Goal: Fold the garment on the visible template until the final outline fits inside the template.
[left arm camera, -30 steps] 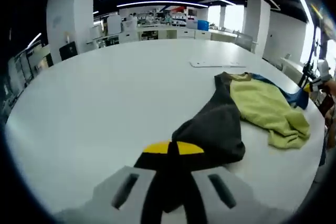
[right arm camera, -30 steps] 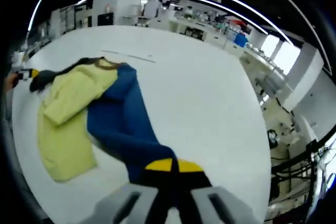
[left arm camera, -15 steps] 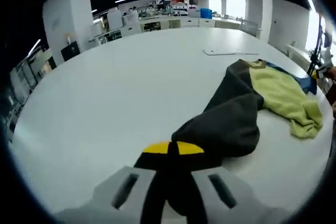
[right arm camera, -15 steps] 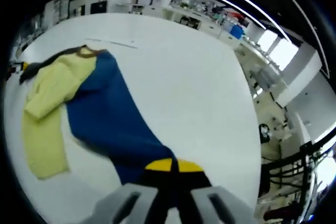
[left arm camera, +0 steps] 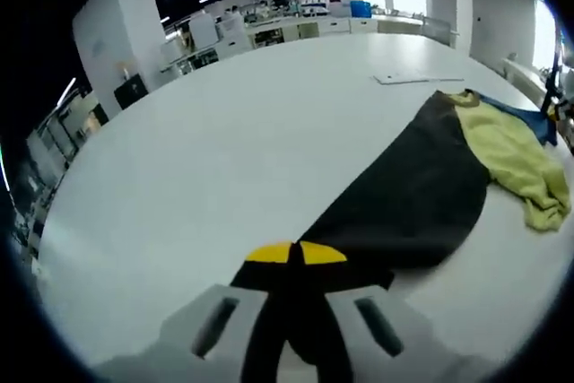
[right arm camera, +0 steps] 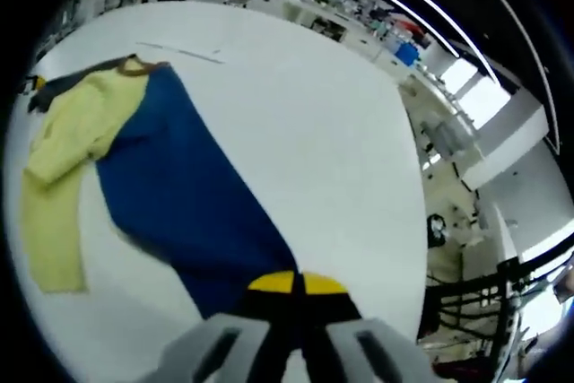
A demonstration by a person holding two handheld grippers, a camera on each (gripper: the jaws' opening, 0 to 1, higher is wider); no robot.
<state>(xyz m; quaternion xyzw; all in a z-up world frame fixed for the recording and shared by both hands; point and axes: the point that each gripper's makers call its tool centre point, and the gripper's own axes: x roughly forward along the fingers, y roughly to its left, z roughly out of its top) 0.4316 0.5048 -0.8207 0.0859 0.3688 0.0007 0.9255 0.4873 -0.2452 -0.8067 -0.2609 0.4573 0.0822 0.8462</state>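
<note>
The garment lies spread on the white counter, yellow middle bunched between dark and blue panels. The left tool pinches the dark panel's corner low over the counter; the right tool likewise clamps the blue panel's corner.

1. The white tabletop is lying bare and open on the far side of the garment in the left gripper view.
2. The garment is spreading across the near side, its yellow part bunching into low folds.
3. A thin flat white sheet is lying beyond the collar.
4. In the right gripper view, open tabletop is stretching to the rounded edge, with room clutter standing beyond.
</note>
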